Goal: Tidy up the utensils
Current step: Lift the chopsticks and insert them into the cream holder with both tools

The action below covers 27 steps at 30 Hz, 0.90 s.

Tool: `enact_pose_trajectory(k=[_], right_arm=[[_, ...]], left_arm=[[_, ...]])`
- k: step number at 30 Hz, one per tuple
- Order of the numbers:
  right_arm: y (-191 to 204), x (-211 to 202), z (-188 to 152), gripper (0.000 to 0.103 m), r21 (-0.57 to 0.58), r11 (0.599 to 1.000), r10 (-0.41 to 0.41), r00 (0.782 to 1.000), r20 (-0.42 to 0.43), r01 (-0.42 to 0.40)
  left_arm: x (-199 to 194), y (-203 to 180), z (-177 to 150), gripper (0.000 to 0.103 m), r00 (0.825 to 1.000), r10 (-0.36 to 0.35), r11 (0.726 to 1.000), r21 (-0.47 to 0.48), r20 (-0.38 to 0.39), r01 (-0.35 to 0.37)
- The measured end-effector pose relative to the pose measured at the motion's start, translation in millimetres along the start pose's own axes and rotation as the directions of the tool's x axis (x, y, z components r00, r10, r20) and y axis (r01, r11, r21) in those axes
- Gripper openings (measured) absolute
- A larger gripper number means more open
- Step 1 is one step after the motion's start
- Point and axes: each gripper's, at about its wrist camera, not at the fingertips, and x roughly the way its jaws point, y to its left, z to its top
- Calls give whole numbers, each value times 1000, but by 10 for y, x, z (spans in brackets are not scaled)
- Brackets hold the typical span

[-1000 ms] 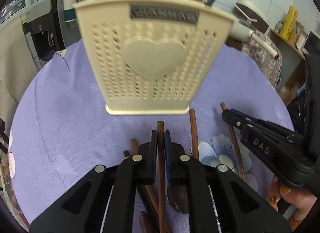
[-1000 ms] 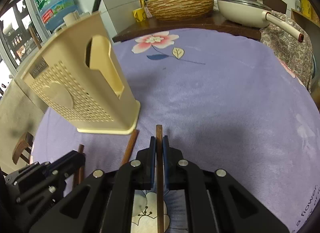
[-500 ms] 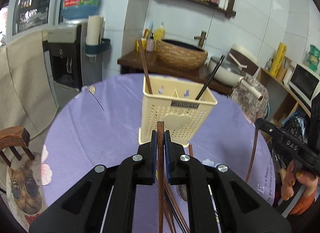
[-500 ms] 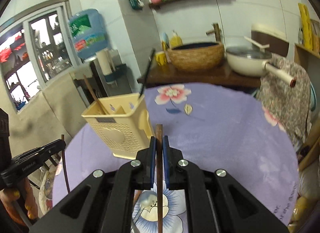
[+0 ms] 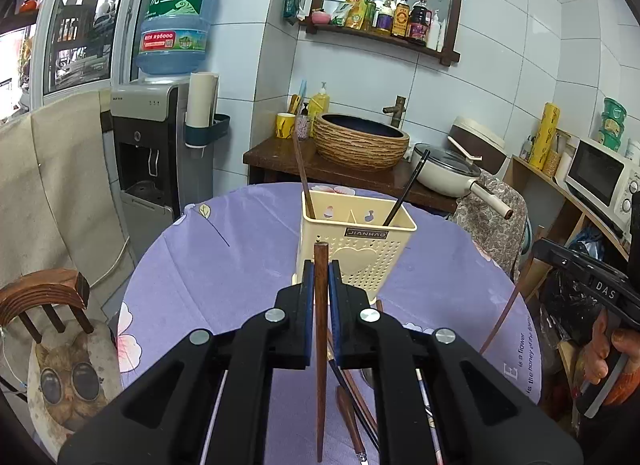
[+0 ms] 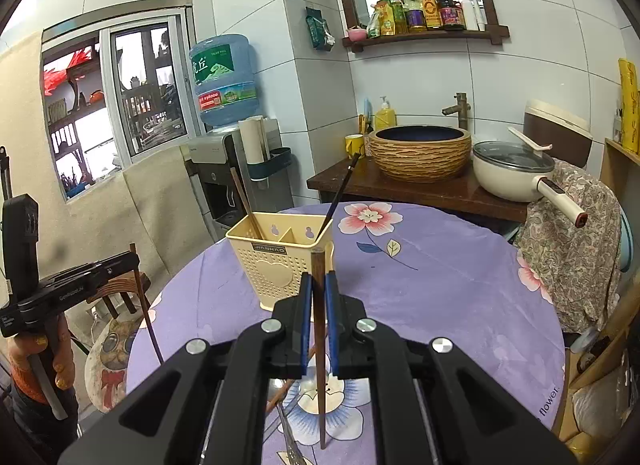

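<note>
Our left claw (image 5: 320, 277) is clamped on a brown chopstick (image 5: 320, 345), and our right claw (image 6: 319, 289) pinches a second brown chopstick (image 6: 320, 345) the same way. Both are raised above the purple-clothed surface (image 6: 440, 285). Ahead stands the cream utensil holder (image 5: 354, 249), upright, with one brown stick (image 5: 302, 177) and one black stick (image 5: 406, 189) leaning inside. More utensils (image 5: 352, 397) lie on the cloth beneath us.
</note>
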Motion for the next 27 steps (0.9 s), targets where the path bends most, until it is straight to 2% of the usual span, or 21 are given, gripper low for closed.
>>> enact_pose_trajectory(k=[6, 11, 15, 21, 27], right_arm=[[66, -22, 110, 7, -21, 1000, 20, 1000, 5, -20], [154, 4, 321, 7, -41, 998, 45, 999, 19, -45], [168, 35, 648, 7, -16, 996, 90, 995, 31, -90], [202, -8, 1386, 7, 24, 990, 133, 984, 122, -137], [290, 158, 1853, 7, 43, 996, 72, 976, 207, -83]], left_arm=[[-121, 0, 121, 7, 999, -5, 1000, 2, 43, 5], [-173, 12, 382, 7, 996, -21, 1000, -5, 84, 21], [-174, 3, 745, 7, 993, -42, 999, -13, 106, 44], [-234, -88, 1443, 7, 985, -81, 996, -13, 153, 84], [-181, -205, 2060, 7, 972, -24, 999, -25, 233, 31]])
